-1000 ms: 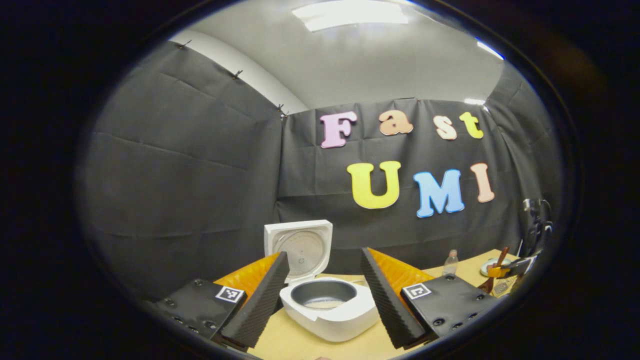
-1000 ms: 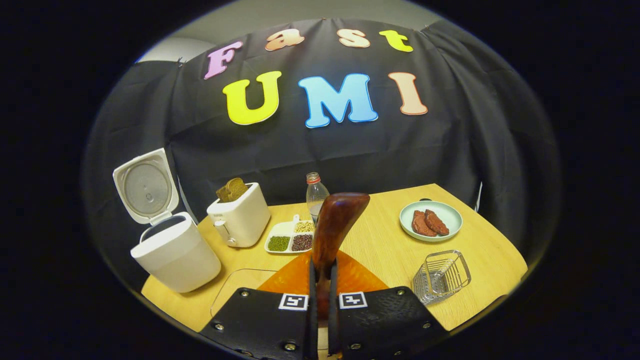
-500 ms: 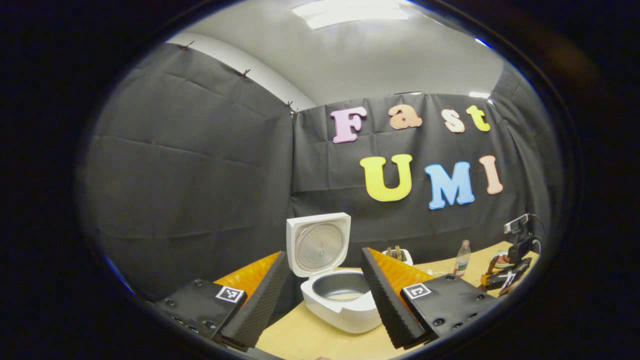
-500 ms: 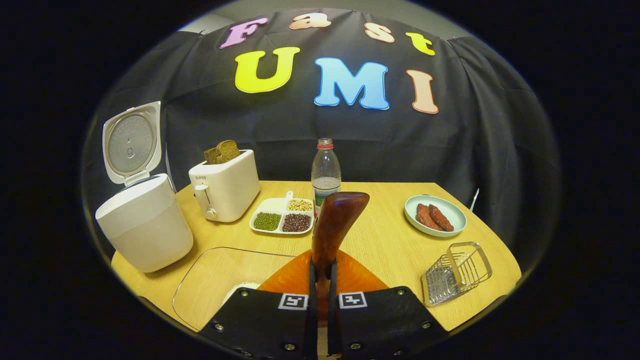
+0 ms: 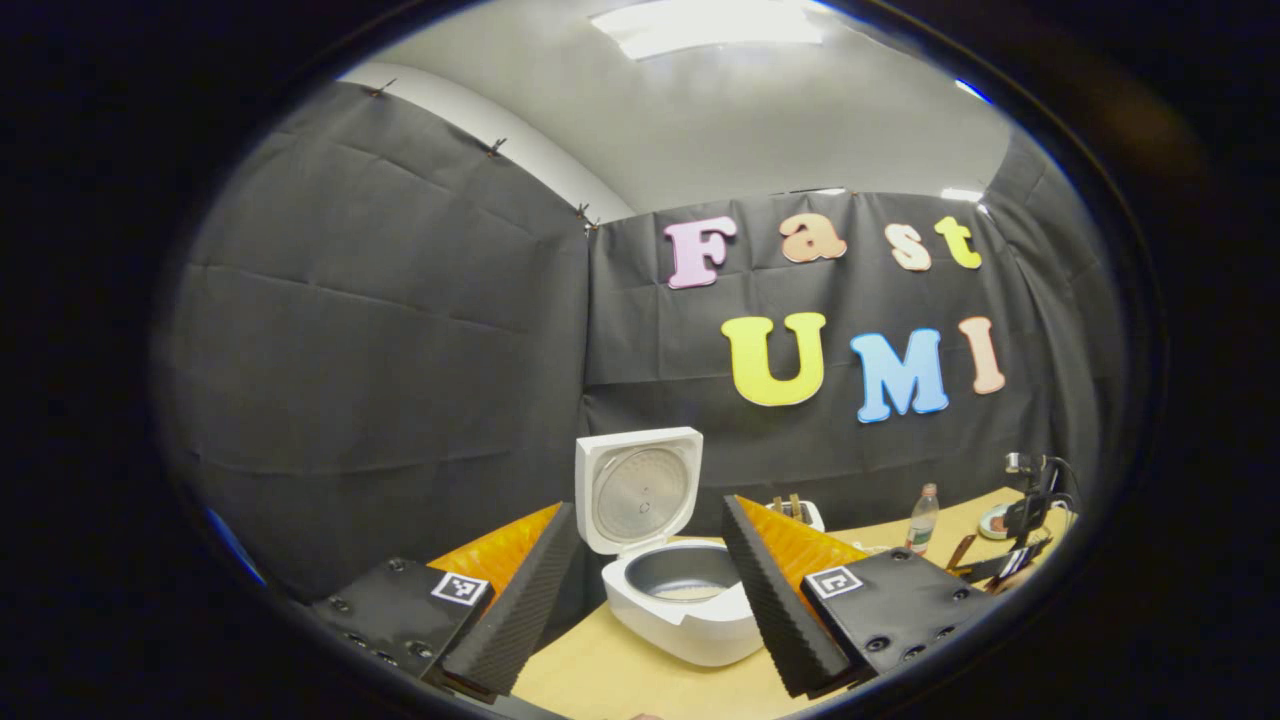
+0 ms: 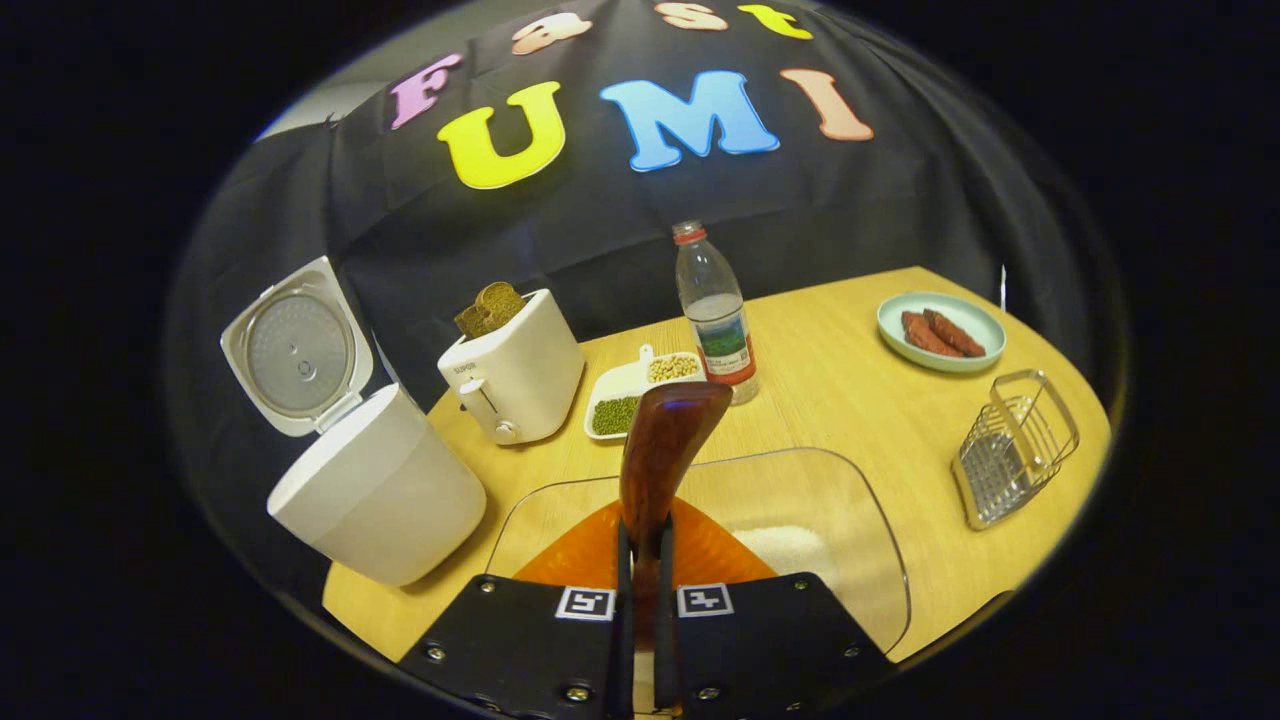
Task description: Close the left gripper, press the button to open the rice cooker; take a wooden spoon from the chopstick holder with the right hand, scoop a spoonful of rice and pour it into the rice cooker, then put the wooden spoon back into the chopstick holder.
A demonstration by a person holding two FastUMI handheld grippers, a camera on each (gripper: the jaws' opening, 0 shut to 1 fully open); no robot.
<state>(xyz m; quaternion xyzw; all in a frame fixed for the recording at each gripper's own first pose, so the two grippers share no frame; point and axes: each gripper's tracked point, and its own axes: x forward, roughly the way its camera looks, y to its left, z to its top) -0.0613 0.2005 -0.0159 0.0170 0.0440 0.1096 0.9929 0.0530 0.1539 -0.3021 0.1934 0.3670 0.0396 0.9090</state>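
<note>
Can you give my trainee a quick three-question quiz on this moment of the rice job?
1. True or false: the rice cooker lid is shut.
2. What does the right hand-held gripper grip?
A. the bottle
B. the wooden spoon
C. the wire chopstick holder
3. Fill in: the rice to scoop lies in the clear ___ right under the spoon.

Key
1. False: the lid stands open, and the left gripper view shows the inner pot.
2. B: both fingers press on the wooden spoon; the bottle and chopstick holder stand apart.
3. tray, with the rice in it.
</note>
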